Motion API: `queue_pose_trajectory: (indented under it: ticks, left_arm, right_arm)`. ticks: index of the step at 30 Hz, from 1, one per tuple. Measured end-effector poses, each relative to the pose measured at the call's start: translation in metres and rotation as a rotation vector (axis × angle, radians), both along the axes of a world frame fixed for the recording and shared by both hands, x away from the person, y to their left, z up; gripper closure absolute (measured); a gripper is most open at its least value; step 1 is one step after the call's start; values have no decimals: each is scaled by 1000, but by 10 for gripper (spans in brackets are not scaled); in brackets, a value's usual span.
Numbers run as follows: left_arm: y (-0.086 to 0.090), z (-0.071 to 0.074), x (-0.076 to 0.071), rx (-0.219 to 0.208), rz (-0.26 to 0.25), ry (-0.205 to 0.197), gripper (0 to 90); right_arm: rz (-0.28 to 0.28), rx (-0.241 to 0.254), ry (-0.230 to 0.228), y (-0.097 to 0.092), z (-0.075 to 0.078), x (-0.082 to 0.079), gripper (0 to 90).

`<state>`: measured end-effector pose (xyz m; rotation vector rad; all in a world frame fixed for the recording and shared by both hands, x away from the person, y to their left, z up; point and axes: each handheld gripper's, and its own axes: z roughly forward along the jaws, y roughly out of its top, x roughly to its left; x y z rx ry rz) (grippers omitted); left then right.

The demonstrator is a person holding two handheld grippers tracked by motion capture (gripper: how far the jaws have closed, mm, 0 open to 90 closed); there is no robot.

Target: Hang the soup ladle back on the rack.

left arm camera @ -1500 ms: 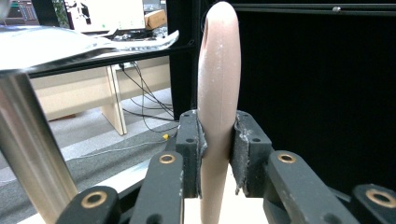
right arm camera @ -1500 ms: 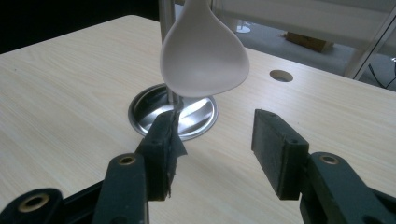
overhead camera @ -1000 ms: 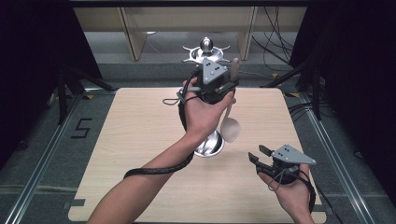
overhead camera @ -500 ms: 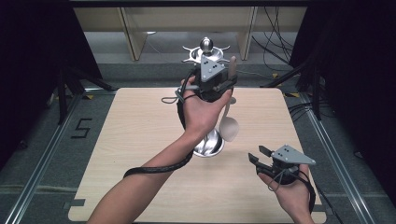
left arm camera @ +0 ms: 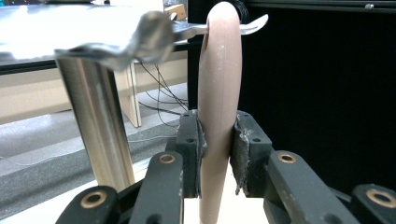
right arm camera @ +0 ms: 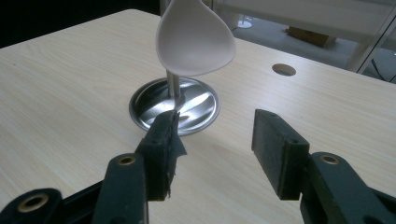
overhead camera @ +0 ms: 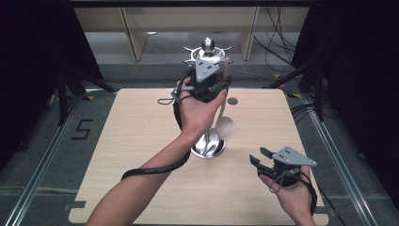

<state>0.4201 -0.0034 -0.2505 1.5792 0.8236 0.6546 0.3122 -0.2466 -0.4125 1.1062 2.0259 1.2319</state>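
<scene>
A steel hanger stand (overhead camera: 207,148) has a round base in the middle of the table, a pole (left arm camera: 95,126) and hook arms (left arm camera: 154,32) at its top. My left gripper (overhead camera: 220,84) is raised at the stand's top and shut on the handle of a pale spoon (overhead camera: 225,127), which hangs bowl down. In the left gripper view the pads (left arm camera: 243,140) pinch the handle (left arm camera: 219,84), whose tip is level with a hook arm. The jaws have just eased open slightly, with the handle still between them. My right gripper (overhead camera: 259,157) is open and low at the front right, pointing at the base (right arm camera: 173,105) and spoon bowl (right arm camera: 195,44).
The wooden table (overhead camera: 117,141) has a round hole (overhead camera: 232,100) behind the stand. Wooden shelf legs (overhead camera: 131,33) and cables (overhead camera: 277,37) lie beyond the far edge. Dark curtains flank both sides.
My left gripper with the spoon has shifted slightly up and to the left beside the stand's top. The right gripper has kept still.
</scene>
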Motion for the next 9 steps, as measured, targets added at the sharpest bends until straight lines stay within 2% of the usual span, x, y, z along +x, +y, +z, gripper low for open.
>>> queue_pose_trajectory:
  ticks: [1, 2, 3, 4, 5, 6, 8, 9]
  left_arm:
    - [1, -1, -2, -14, -15, 10, 655]
    - [2, -4, -5, -34, -26, 10, 542]
    - [6, -9, -11, -27, -37, -15, 466]
    - [11, -15, -19, -14, -58, -44, 434]
    - [17, -24, -29, 1, -83, -55, 410]
    - [26, -34, -38, 31, -101, -71, 401]
    - [49, -58, -54, 86, -135, -70, 399]
    - [63, -72, -61, 117, -144, -62, 396]
  right_arm:
    - [4, -17, -32, -1, -1, 2, 510]
    - [-2, -2, -11, -1, -1, 0, 507]
    - [5, -4, -4, -2, -1, 0, 505]
    - [2, 1, 4, -4, -1, -2, 503]
    - [-13, 9, 14, -5, -2, -5, 500]
    - [-3, -5, -3, -9, -3, -4, 497]
    - [-33, 22, 37, -16, -5, -10, 495]
    - [-35, 8, 27, -22, -7, -10, 493]
